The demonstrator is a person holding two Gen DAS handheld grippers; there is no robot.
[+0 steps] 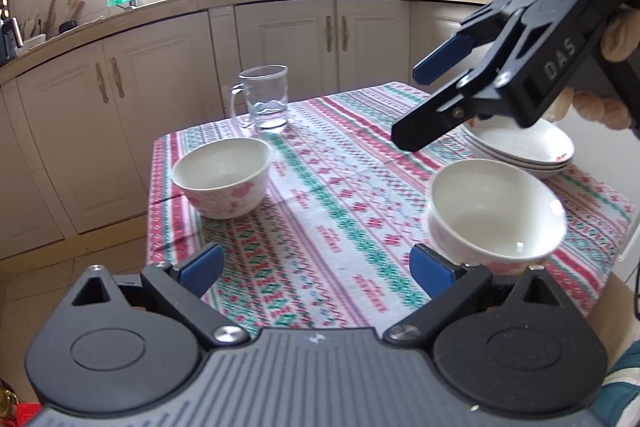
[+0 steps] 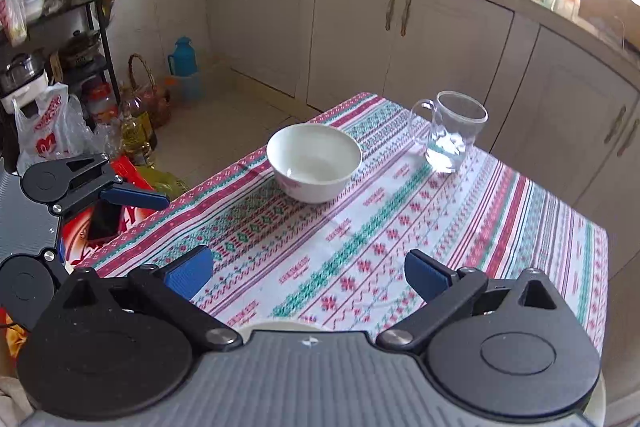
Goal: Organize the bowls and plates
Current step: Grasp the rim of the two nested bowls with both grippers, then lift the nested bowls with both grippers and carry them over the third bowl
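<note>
Left wrist view, lower right of frame: one bowl [image 1: 496, 215], tilted, mouth facing up and toward the frame's right, just beside the right pad of the left gripper [image 1: 316, 267]; whether it touches the desk [image 1: 320, 187] cannot be told. Behind it, a stack of plates [image 1: 524, 147], lying flat. Neither item appears in the right wrist view (only a white rim shows at that camera's base).

Both views: second bowl [image 1: 224, 175] [image 2: 314, 161], upright, near the desk's far corner; glass mug [image 1: 266, 97] [image 2: 450, 131] beside it, upright.

Left gripper: jaws released, spread wide, holding nothing. Right gripper [image 2: 310, 273]: jaws likewise released, angled downward over the plates at the left view's upper right, a hand [image 1: 612, 67] behind it.
</note>
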